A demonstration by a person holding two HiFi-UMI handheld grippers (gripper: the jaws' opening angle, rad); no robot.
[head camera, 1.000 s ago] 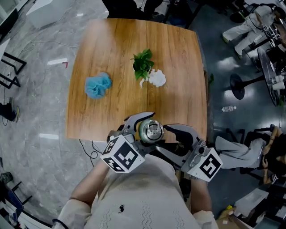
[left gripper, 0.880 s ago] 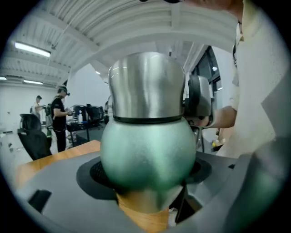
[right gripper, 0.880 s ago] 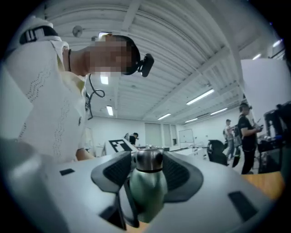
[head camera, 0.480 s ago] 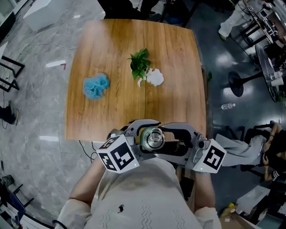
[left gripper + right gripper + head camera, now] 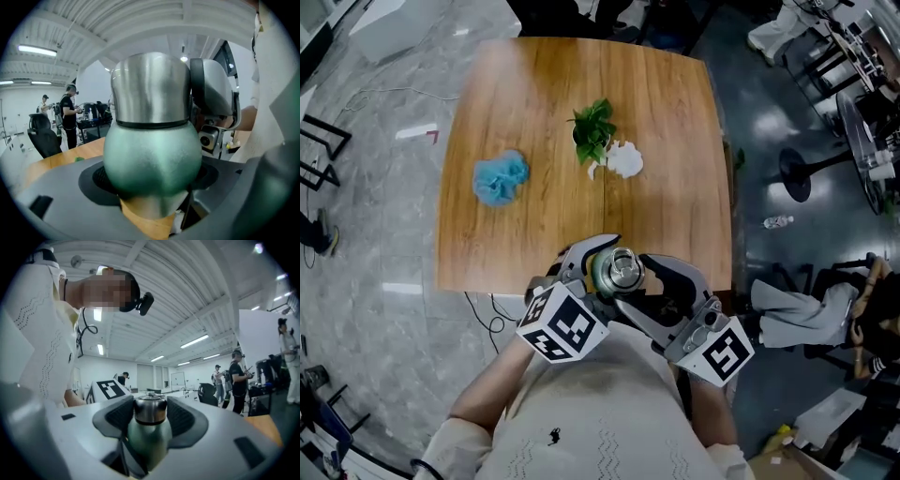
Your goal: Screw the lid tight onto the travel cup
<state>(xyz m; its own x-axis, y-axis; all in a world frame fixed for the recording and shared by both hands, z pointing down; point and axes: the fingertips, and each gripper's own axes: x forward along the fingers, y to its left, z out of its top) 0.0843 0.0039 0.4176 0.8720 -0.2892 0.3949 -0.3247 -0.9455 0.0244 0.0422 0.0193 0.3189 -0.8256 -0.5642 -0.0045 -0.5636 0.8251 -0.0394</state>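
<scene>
The green travel cup (image 5: pixel 617 272) with its steel lid (image 5: pixel 623 264) is held upright over the near edge of the wooden table (image 5: pixel 534 94). My left gripper (image 5: pixel 598 274) is shut on the cup's round green body (image 5: pixel 152 159); the steel lid (image 5: pixel 151 89) rises above its jaws. My right gripper (image 5: pixel 643 277) comes in from the right and is shut on the lid (image 5: pixel 150 409), with a black pad on either side of it. The cup's green body (image 5: pixel 146 439) sits below those pads. In the left gripper view, one right jaw (image 5: pixel 212 89) presses against the lid's side.
Farther back on the table lie a crumpled blue cloth (image 5: pixel 500 178) and a green leafy sprig (image 5: pixel 594 134) beside a white lump (image 5: pixel 626 161). Chairs and stools stand on the dark floor at right. People stand far off in both gripper views.
My right gripper has turned about the lid: its marker cube swung down and left since half a second ago. The left gripper and cup stayed almost in place.
</scene>
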